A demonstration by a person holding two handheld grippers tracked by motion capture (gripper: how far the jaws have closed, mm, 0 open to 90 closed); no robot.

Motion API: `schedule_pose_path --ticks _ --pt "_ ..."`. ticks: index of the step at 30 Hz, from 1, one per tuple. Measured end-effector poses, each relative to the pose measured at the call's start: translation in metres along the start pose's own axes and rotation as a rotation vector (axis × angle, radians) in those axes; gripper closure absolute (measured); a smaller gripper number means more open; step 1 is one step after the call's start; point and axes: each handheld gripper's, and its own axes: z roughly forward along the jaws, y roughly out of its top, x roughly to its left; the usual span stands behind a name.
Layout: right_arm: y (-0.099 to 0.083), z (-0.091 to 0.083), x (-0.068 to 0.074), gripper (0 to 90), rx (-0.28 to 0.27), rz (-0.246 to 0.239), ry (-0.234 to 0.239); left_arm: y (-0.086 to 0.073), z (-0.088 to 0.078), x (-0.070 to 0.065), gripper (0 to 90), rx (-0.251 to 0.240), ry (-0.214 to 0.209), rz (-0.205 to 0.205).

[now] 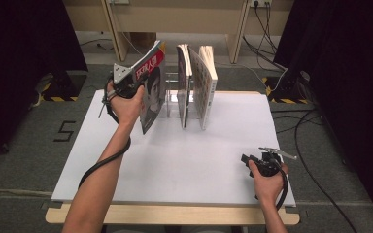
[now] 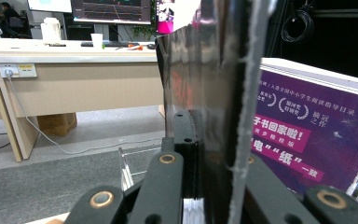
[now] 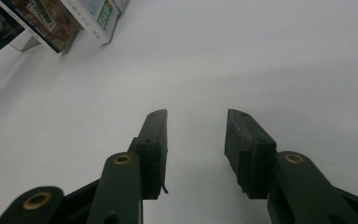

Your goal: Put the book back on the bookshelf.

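Bare white board (image 1: pixel 184 160) up front; standing books (image 1: pixel 196 85) behind

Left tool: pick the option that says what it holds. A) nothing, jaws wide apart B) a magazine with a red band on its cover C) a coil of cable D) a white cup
B: in the high view the left tool is clamped on the magazine, held tilted next to the two books in the rack; its own view shows the jaws shut on the glossy cover.
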Motion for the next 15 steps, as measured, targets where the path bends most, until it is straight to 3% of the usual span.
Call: schedule_pose_path --ticks 8,12,15 --pt "-0.0002 0.0010 -0.0005 59.6 -0.003 -0.010 0.001 0.0012 0.0048 0.0014 86.4 0.000 0.000 -0.011" --pt "-0.0007 0.0016 0.0001 59.6 0.008 0.018 0.003 0.0013 0.0083 0.0006 86.5 0.004 0.000 -0.006" --pt "-0.0003 0.0014 -0.0005 59.6 0.008 -0.001 0.001 0.0021 0.0104 -0.0004 86.4 0.003 0.000 -0.002"
